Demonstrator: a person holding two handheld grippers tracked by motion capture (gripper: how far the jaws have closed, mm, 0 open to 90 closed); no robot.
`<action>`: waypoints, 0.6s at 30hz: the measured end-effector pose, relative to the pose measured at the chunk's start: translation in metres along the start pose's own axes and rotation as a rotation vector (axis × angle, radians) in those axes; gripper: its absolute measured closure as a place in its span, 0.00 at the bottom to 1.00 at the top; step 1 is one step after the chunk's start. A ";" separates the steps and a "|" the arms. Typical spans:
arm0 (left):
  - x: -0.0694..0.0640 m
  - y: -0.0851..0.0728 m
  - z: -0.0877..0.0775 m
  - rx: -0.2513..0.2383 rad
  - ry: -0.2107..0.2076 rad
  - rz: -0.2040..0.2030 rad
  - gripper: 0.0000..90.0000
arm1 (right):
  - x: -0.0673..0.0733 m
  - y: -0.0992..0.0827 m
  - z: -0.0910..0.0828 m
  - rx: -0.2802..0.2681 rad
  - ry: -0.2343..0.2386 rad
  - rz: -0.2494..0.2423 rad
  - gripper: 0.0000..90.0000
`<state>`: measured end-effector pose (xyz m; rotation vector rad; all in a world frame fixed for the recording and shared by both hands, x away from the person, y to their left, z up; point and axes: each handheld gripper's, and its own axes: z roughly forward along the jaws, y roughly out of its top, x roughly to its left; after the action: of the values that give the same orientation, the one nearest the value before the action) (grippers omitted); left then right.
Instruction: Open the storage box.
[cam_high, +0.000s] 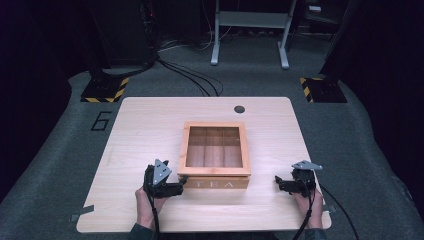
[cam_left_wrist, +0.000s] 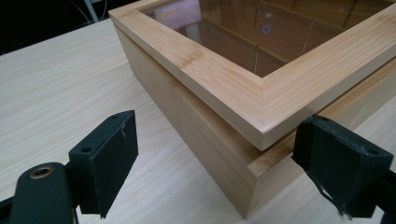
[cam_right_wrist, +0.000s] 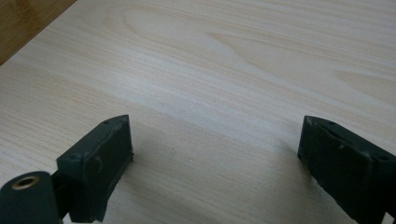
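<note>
A wooden tea box (cam_high: 215, 156) with a glass-panelled lid sits in the middle of the table, "TEA" on its front face. Its lid is down and dividers show through the glass. My left gripper (cam_high: 181, 186) is open at the box's front left corner, and in the left gripper view that corner (cam_left_wrist: 261, 116) stands between the two black jaws without touching either pad. My right gripper (cam_high: 278, 182) is open to the right of the box, apart from it, jaws pointing left toward it. In the right gripper view its pads (cam_right_wrist: 100, 161) frame bare tabletop.
The light wood table (cam_high: 150, 125) has a round cable hole (cam_high: 239, 109) at the back edge. Grey carpet surrounds it, with stands, yellow-black striped bases (cam_high: 106, 90) and cables behind. A hand holds each gripper near the front edge.
</note>
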<state>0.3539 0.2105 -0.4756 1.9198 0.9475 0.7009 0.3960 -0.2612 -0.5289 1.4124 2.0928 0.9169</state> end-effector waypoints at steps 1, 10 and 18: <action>0.001 0.001 0.001 0.002 0.009 0.013 0.20 | 0.000 0.000 0.000 0.000 0.000 0.000 0.10; 0.001 0.005 0.007 -0.042 0.001 0.002 0.29 | 0.000 0.000 0.000 0.000 0.000 0.000 0.11; 0.002 0.013 0.008 -0.082 0.002 0.026 0.33 | 0.000 0.000 0.000 0.000 0.000 0.000 0.10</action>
<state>0.3654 0.2038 -0.4681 1.8626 0.8828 0.7456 0.3960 -0.2612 -0.5289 1.4125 2.0925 0.9168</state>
